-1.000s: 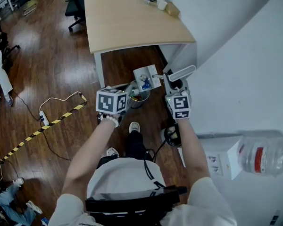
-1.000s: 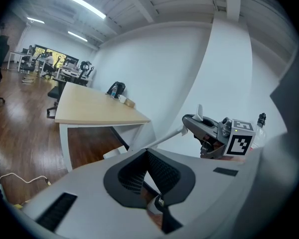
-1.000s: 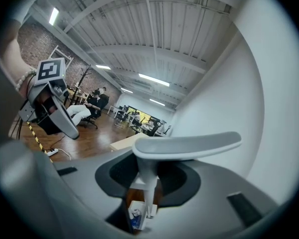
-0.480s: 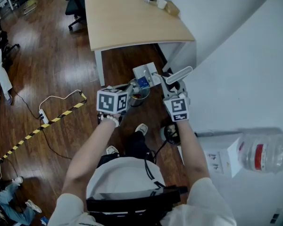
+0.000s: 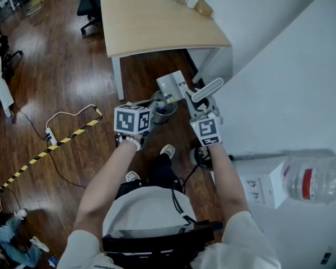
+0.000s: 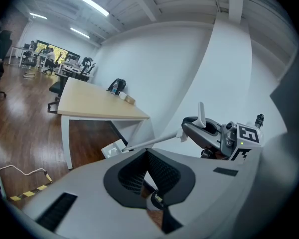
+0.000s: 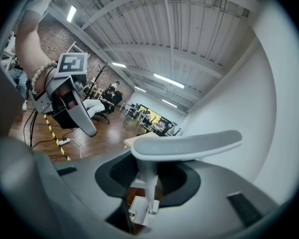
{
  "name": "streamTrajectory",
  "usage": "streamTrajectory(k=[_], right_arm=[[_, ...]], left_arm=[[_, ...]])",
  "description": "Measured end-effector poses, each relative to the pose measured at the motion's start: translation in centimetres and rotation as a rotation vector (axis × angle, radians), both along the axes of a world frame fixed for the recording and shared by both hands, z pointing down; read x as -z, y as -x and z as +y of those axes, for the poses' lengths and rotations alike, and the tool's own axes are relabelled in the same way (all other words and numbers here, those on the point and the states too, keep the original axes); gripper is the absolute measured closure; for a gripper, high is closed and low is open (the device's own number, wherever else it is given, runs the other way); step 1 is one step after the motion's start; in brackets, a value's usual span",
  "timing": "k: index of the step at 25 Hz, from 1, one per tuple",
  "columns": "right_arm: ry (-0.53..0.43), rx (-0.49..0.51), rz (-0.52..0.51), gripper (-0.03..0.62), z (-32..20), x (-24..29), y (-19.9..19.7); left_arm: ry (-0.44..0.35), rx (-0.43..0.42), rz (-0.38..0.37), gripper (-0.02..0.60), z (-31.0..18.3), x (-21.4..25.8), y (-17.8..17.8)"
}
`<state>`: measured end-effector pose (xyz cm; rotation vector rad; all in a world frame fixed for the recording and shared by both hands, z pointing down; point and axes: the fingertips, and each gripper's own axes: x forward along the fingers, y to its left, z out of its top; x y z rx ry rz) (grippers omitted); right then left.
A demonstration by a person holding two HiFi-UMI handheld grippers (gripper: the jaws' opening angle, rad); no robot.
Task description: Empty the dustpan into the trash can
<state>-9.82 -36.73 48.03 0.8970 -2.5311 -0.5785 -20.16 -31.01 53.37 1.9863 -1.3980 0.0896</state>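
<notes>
Emptying is under way, not done: the dustpan (image 5: pixel 172 85) hangs tipped just above the trash can (image 5: pixel 153 112), its upright handle clenched in the fingers of the right gripper (image 7: pixel 148 183). A yellow-and-blue scrap of litter (image 7: pixel 133 214) sits at the pan's lower lip, so it likely needs more tilt. The left gripper (image 6: pixel 146 156) has its fingers drawn together beside the can, whether on its rim I cannot tell; against a second ago, the pan stands higher and steeper, and the blue litter has slid from its middle toward the lip.
</notes>
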Motion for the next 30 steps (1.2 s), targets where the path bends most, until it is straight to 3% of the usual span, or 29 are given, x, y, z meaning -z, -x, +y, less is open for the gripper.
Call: streamTrajectory(k=[14, 30], right_arm=[[-0.039, 0.092, 0.078, 0.476, 2.5, -1.4, 1.0], [0.03, -0.001, -0.015, 0.476, -3.4, 1.6, -0.1]], left_arm=[[0.003, 0.002, -0.004, 0.592, 0.5, 0.1, -0.7], [-0.009, -0.034, -0.016, 0.592, -4.0, 1.5, -3.3]])
